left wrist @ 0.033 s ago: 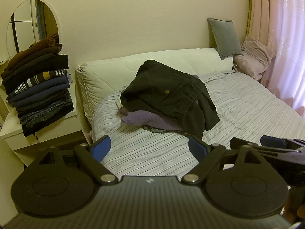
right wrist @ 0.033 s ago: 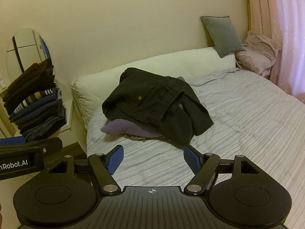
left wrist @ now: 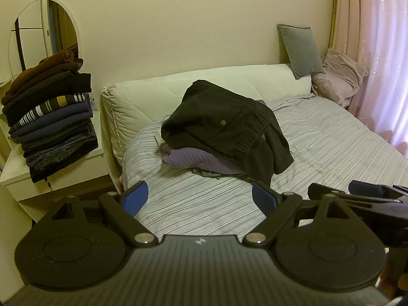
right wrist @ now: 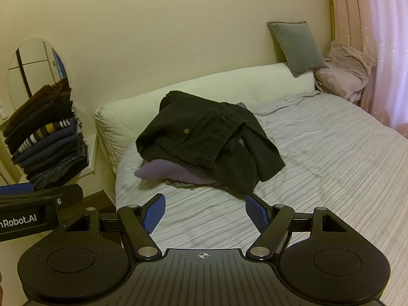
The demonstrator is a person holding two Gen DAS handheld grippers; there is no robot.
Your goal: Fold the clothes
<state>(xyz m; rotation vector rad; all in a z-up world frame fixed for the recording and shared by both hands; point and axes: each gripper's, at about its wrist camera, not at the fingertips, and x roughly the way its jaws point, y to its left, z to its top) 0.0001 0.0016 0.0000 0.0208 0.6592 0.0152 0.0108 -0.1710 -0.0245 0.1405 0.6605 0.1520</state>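
A pile of unfolded clothes lies on the bed: a black garment with a brass button [left wrist: 224,127] [right wrist: 204,137] on top, a lilac knit [left wrist: 196,160] [right wrist: 168,170] and a bit of green cloth under it. My left gripper [left wrist: 200,200] is open and empty, held above the near edge of the bed, short of the pile. My right gripper [right wrist: 204,211] is open and empty, also short of the pile. The right gripper shows at the right edge of the left wrist view [left wrist: 364,196]. A stack of folded clothes [left wrist: 51,117] [right wrist: 48,142] stands on the nightstand at the left.
The bed [left wrist: 331,140] has a striped grey sheet and a white padded headboard [left wrist: 153,97]. A grey cushion [left wrist: 301,48] and a pink pillow [left wrist: 339,79] lie at the far right corner. An oval mirror [left wrist: 43,33] hangs over the white nightstand [left wrist: 68,176]. Pink curtains [left wrist: 377,38] hang at the right.
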